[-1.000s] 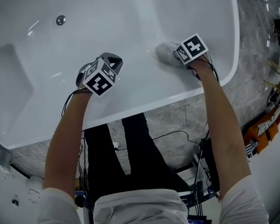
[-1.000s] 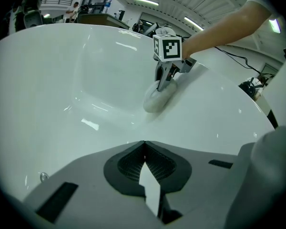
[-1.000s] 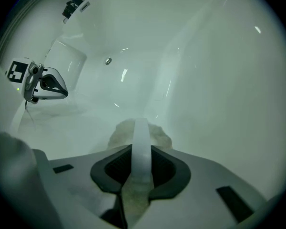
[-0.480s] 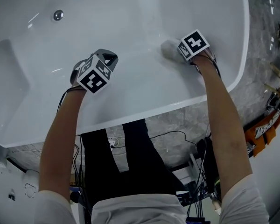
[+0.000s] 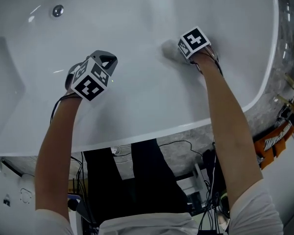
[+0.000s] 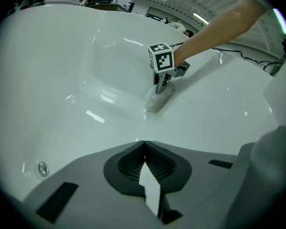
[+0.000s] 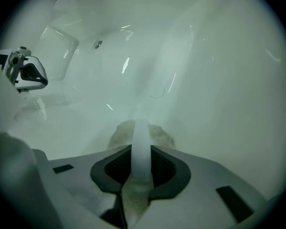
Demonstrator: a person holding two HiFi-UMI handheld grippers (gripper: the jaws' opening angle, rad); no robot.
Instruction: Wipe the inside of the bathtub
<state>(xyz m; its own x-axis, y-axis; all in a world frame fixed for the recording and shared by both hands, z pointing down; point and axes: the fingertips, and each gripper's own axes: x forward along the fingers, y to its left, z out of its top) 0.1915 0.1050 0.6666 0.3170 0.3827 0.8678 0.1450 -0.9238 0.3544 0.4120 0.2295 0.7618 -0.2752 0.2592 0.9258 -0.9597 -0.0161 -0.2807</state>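
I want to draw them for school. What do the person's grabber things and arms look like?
The left gripper and right gripper are grey plastic with dark ribbed pads. Each carries a white cube printed with black square markers. Thin black cables trail by the wrists. The person wears short white sleeves.

Bathtub (image 5: 137, 13) gleams glossy, smooth white; fuzzy pale cloth (image 7: 158, 135) in the right tongs (image 7: 141, 149), matt grey plastic, ribbed pads (image 7: 113, 168).
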